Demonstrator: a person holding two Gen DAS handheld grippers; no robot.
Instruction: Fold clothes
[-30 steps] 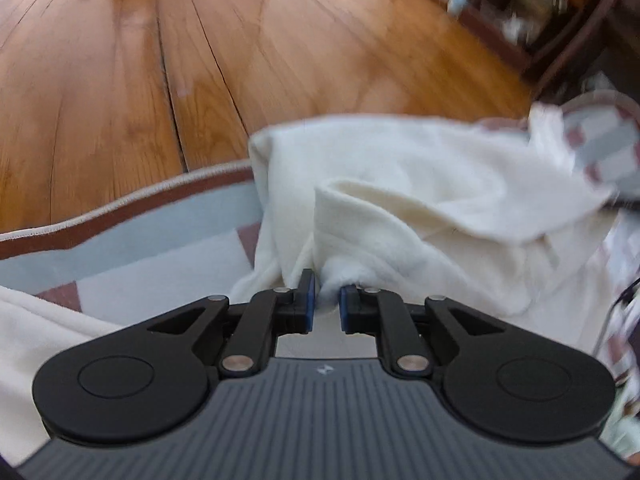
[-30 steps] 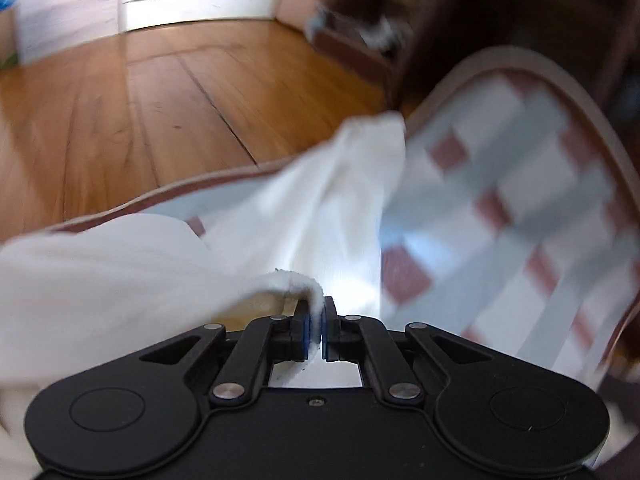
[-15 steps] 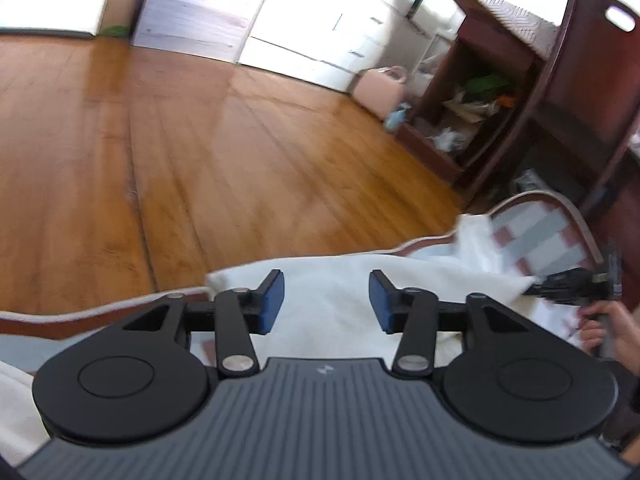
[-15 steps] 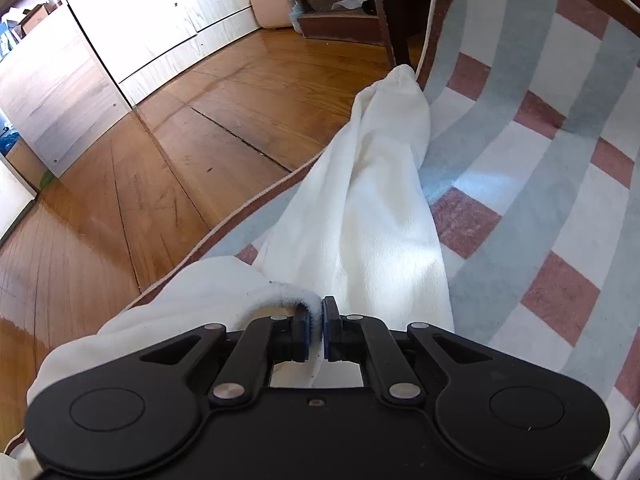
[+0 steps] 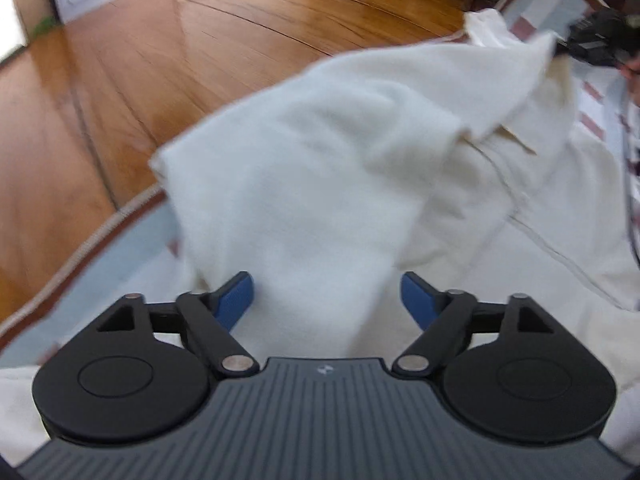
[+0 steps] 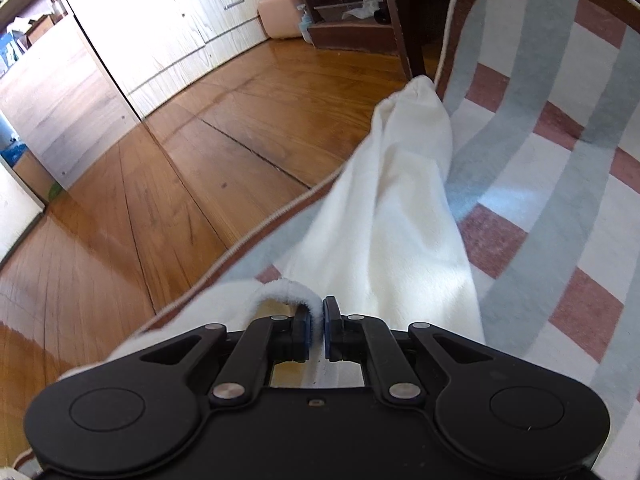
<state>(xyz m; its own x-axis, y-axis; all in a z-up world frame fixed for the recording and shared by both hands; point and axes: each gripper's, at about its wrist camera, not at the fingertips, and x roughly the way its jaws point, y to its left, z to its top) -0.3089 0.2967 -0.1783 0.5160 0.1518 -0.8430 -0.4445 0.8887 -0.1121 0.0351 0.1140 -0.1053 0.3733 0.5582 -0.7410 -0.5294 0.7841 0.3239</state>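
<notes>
Two hand-held grippers — our right hand-held gripper (image 6: 317, 330) pinches the white garment (image 5: 320, 184), its length running toward upper right; our left hand-held gripper (image 5: 327, 300), jaws just spread, straddles cloth unclamped.

So the base here is a checked rug (image 6: 560, 184) in grey-blue, dusty red and white squares, with a brown border and a pale cord edge, spread on a glossy wooden plank floor (image 6: 168, 184). Lying right on the rug is a cream-white garment (image 6: 400, 208), soft and fleecy looking. In the right wrist view one long narrow part of it runs along the rug's edge and its far tip reaches the border. In the left wrist view the garment (image 5: 320, 168) is bunched up in thick folds over the rug (image 5: 132, 248), seams showing on the right, though that shot is blurry.
</notes>
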